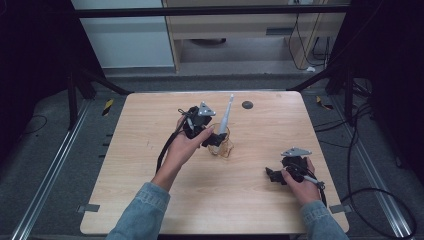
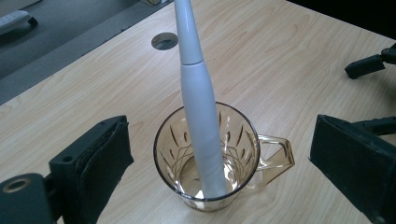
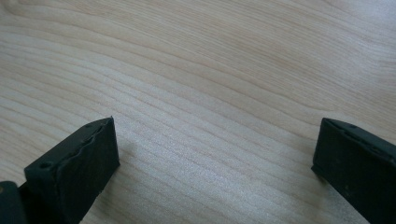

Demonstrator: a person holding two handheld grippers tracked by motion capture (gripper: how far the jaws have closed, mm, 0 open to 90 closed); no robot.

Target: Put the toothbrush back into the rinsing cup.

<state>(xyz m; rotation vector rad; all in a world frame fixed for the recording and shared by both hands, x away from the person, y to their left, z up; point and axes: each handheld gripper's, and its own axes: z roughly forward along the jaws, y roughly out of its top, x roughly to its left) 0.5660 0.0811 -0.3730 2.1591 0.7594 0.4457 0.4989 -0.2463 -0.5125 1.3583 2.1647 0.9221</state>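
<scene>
An amber glass mug (image 2: pixel 205 158) with a handle stands upright near the middle of the wooden table (image 1: pixel 150 200). A white electric toothbrush (image 2: pixel 198 98) leans inside it, head up. In the high view the mug (image 1: pixel 223 145) and toothbrush (image 1: pixel 226 115) sit just right of my left gripper (image 1: pixel 214 140). My left gripper (image 2: pixel 219 163) is open, its jaws wide on either side of the mug and not touching it. My right gripper (image 1: pixel 272 175) rests low at the table's front right. In the right gripper view it (image 3: pixel 215 158) is open over bare wood.
A round cable hole (image 1: pixel 247 105) lies at the table's back, also in the left gripper view (image 2: pixel 164 41). Cables trail on the floor to the right. The table's front and left parts are bare wood.
</scene>
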